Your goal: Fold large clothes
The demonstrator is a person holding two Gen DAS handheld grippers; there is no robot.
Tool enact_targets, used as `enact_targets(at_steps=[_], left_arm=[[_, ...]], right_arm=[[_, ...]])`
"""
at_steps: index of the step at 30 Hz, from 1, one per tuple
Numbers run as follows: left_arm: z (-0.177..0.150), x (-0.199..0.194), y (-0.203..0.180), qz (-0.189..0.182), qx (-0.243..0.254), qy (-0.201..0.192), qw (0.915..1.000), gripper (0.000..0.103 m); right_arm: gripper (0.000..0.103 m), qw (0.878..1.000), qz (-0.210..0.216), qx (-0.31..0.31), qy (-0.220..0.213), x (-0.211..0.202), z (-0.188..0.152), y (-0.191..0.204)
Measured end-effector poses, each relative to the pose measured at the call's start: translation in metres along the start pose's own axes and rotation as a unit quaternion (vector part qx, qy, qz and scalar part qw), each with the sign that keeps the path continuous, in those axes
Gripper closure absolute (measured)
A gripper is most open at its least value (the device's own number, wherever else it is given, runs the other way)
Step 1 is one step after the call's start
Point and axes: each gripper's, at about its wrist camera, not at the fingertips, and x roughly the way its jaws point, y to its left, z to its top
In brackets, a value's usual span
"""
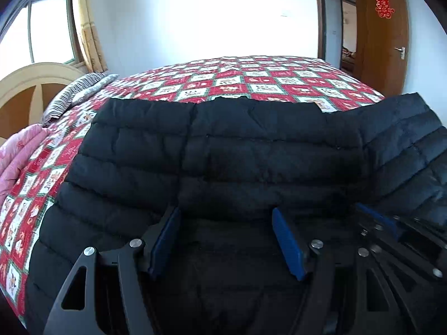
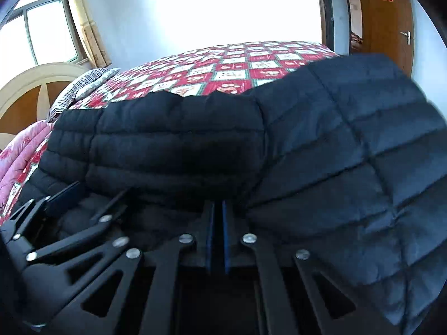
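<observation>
A large black quilted puffer jacket [image 1: 251,153] lies spread on the bed, and it also fills the right wrist view [image 2: 173,145]. My left gripper [image 1: 226,215] is open, its blue pads [image 1: 287,243] wide apart just above the jacket's near part. My right gripper [image 2: 218,205] is shut on the jacket, pinching a fold of the quilted fabric. A raised part of the jacket [image 2: 363,153] bulges up to the right of it. The right gripper shows at the right edge of the left wrist view [image 1: 374,217]. The left gripper shows at the left of the right wrist view [image 2: 92,198].
The bed carries a red, white and green patterned quilt [image 1: 251,81]. A striped pillow [image 1: 75,95] and a pink folded blanket [image 1: 19,150] lie at the left by the wooden headboard [image 1: 30,89]. A wooden door [image 1: 385,44] stands at the far right.
</observation>
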Motion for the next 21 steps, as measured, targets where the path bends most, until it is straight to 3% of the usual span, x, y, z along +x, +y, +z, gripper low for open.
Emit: enact_targets(at_steps=[5, 9, 11, 13, 16, 21], left_arm=[[-0.009, -0.035, 0.031, -0.027, -0.049, -0.010, 0.9984, 0.034], [-0.032, -0.083, 0.080, -0.010, -0.122, -0.044, 0.9915, 0.034], [-0.050, -0.105, 0.106, 0.000, -0.167, -0.059, 0.9843, 0.034], [-0.078, -0.126, 0.127, 0.027, -0.223, -0.078, 0.9713, 0.034], [-0.114, -0.134, 0.141, 0.052, -0.263, -0.074, 0.9606, 0.034], [-0.132, -0.105, 0.163, 0.027, -0.329, -0.051, 0.9427, 0.016]], right_arm=[[0.099, 1.000, -0.008, -0.009, 0.001, -0.001, -0.004, 0.003], [0.099, 1.000, -0.003, -0.007, 0.001, -0.002, -0.005, 0.002], [0.099, 1.000, -0.005, -0.009, 0.001, 0.002, -0.002, 0.003], [0.099, 1.000, -0.005, -0.009, 0.001, 0.001, -0.001, 0.002], [0.099, 1.000, -0.003, -0.008, 0.003, 0.002, -0.002, 0.002], [0.099, 1.000, -0.002, -0.008, 0.004, 0.005, 0.002, 0.003]])
